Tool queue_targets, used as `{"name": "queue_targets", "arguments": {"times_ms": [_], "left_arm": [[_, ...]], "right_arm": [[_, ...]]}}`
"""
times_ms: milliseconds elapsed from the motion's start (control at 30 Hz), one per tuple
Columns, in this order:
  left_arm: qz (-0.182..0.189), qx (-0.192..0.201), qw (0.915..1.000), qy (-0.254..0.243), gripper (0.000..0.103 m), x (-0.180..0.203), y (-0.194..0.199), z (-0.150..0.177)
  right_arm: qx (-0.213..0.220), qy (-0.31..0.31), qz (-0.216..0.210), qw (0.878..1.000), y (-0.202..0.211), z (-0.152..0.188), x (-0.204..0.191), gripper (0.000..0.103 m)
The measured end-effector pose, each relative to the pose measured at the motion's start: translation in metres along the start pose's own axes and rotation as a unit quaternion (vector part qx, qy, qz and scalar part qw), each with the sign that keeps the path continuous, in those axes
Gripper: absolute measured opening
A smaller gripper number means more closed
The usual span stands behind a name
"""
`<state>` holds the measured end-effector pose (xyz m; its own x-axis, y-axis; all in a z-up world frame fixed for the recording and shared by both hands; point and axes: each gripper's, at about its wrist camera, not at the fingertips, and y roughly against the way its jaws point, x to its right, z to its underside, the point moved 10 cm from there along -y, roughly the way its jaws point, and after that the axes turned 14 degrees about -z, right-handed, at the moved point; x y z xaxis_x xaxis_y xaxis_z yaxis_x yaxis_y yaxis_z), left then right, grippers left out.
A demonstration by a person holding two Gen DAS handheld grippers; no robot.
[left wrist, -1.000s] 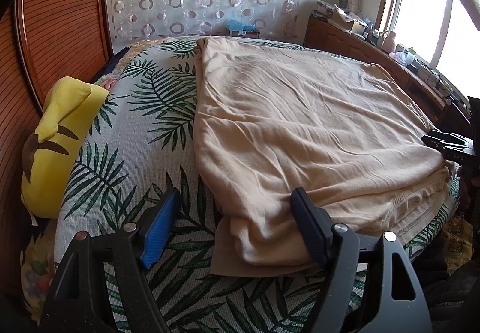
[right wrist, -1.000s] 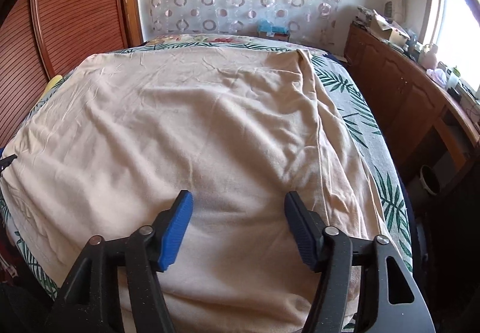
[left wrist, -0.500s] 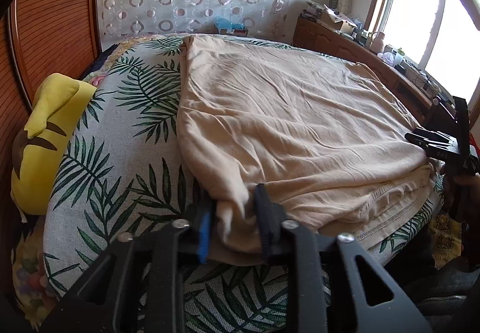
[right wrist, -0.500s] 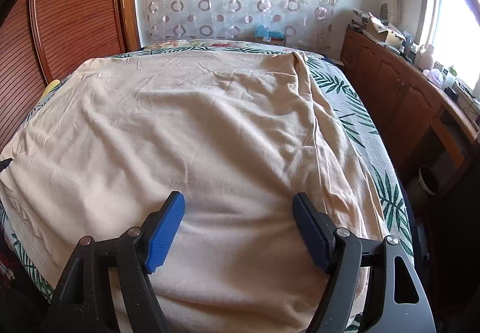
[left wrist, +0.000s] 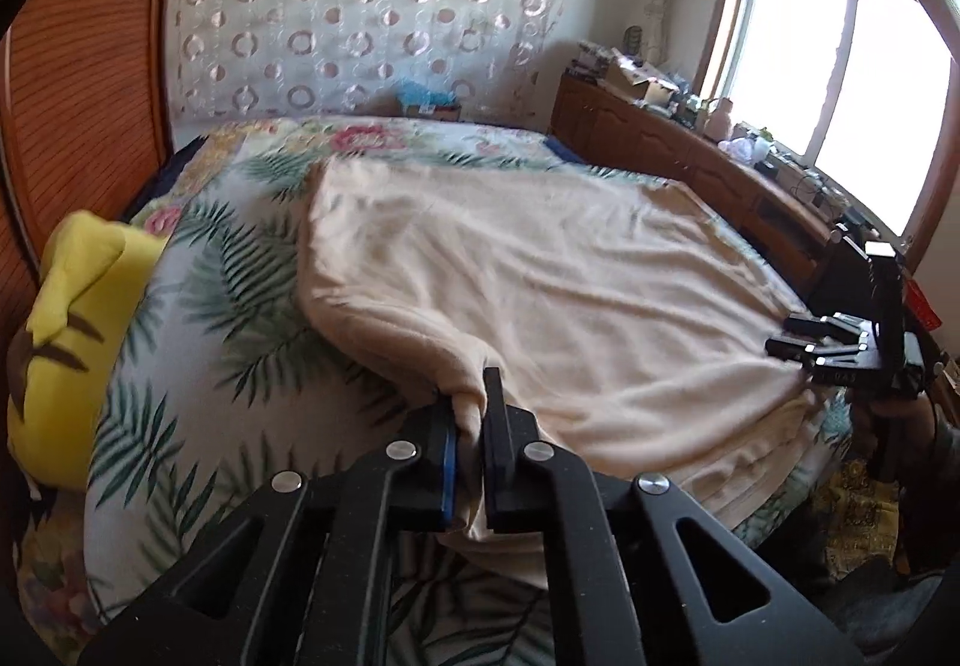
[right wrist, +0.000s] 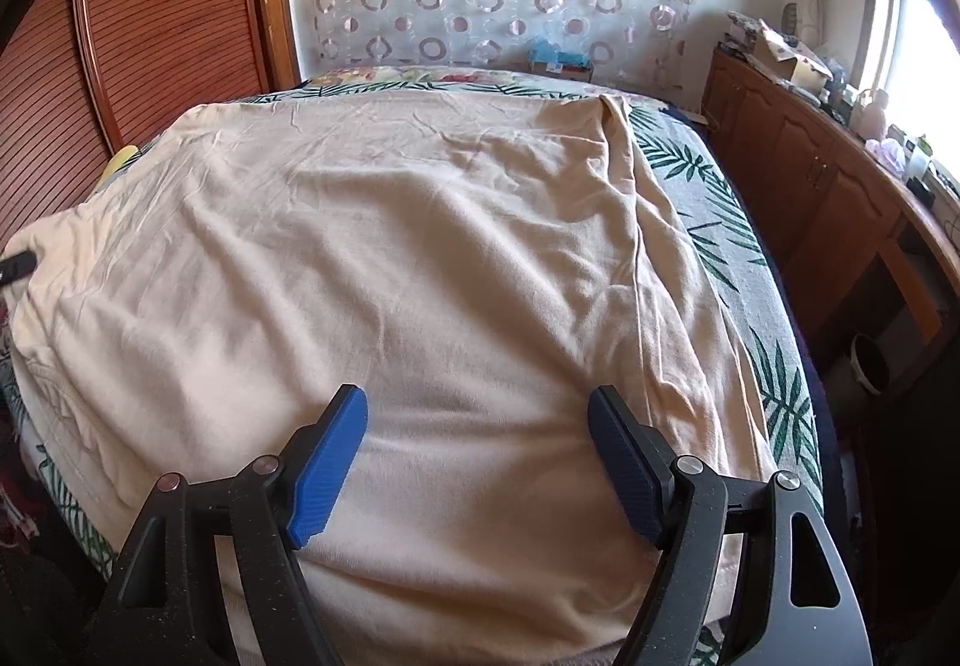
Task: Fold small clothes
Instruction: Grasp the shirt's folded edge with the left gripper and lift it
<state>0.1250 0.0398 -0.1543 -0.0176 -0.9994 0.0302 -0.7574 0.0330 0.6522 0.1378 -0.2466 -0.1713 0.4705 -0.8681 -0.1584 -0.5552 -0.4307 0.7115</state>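
yellow plush pillow (left wrist: 66, 342) at the bed's left edge, left gripper (left wrist: 467, 426) jaws pinching a corner of the beige garment (left wrist: 570, 294) spread over the palm-print bedspread (left wrist: 198, 366), right gripper (right wrist: 477, 462) jaws spread wide above the cloth, wooden cabinet (right wrist: 810, 168) at right
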Motion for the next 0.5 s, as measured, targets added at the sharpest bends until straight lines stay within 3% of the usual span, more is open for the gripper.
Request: {"name": "queue_targets", "arguments": {"times_ms": [233,500], "left_arm": [[0.057,0.041,0.9962,-0.052,0.006,0.072,0.004,-0.048],[0.148,0.057,0.9817,-0.106,0.006,0.180,0.005,-0.089]], "right_arm": [[0.049,-0.017,-0.004,0.999,0.046,-0.006,0.014,0.078],[0.094,-0.028,0.030,0.995,0.098,-0.008,0.046,0.078]]}}
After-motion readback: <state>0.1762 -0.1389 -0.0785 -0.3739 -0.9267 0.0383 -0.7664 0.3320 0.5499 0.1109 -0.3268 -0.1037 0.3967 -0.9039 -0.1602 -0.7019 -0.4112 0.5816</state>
